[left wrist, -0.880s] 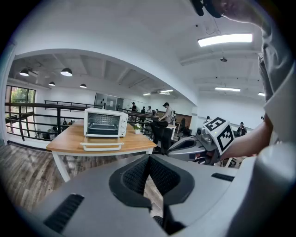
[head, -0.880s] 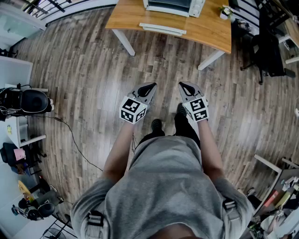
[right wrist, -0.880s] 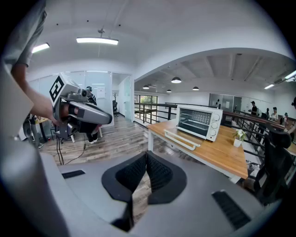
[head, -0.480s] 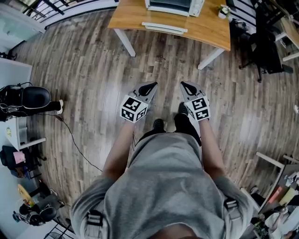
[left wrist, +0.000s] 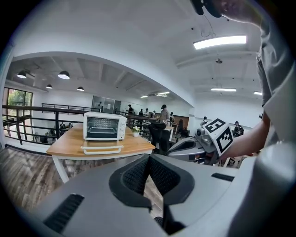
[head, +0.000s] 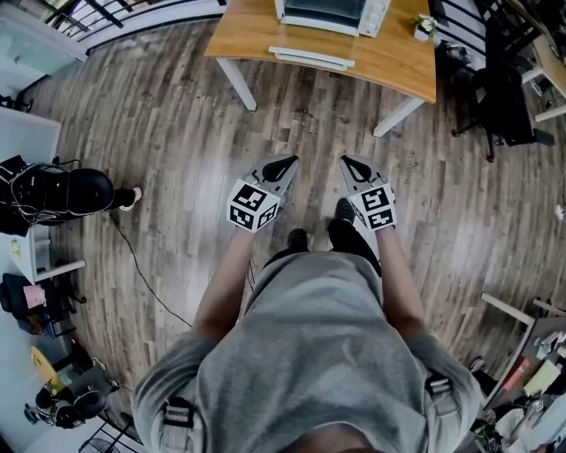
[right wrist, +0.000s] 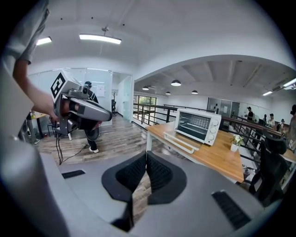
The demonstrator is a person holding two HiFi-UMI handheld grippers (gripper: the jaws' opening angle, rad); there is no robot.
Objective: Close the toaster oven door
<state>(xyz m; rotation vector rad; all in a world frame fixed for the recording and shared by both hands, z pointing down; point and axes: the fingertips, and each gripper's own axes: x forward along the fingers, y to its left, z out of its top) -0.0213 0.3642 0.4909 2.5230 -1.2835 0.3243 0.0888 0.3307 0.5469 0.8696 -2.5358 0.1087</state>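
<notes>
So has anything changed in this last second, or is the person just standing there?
A passer-by at the left of the head view has moved right, and one shoe now shows. Nothing was taken hold of or let go. The left gripper and right gripper stayed shut and empty, side by side over the floor. The toaster oven on the table still has its door folded down.

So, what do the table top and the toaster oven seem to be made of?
The table top: probably wood or wood veneer, smooth, by its warm brown colour. The toaster oven: likely white painted metal, by its flat, even shell; plastic is possible.
</notes>
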